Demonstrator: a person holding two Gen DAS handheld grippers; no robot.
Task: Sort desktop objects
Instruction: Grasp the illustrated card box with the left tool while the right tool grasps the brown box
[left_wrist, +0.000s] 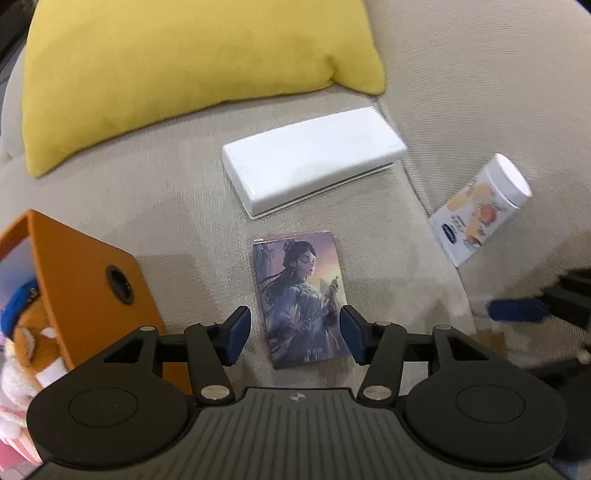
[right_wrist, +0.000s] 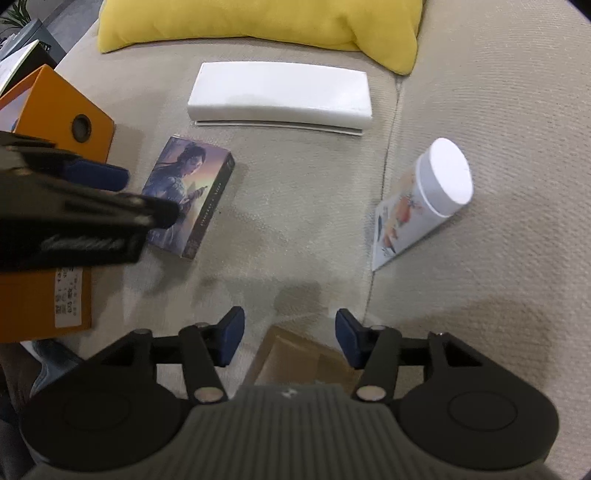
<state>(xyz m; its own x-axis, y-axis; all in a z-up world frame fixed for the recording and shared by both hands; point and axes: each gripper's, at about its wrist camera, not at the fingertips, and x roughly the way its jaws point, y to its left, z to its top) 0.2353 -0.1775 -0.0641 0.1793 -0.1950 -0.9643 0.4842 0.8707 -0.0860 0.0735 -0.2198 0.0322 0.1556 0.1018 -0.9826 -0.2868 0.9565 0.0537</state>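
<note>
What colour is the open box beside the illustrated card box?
Orange box, clearest in the right wrist view.

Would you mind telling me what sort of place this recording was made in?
Probably a living room: the objects lie on a beige fabric sofa seat, not a desk, with a yellow throw cushion against its back and an orange cardboard box of soft toys.

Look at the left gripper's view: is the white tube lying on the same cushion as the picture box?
No. The white tube lies past the seam on the next cushion, while the picture box lies between the left gripper's open jaws.
</note>
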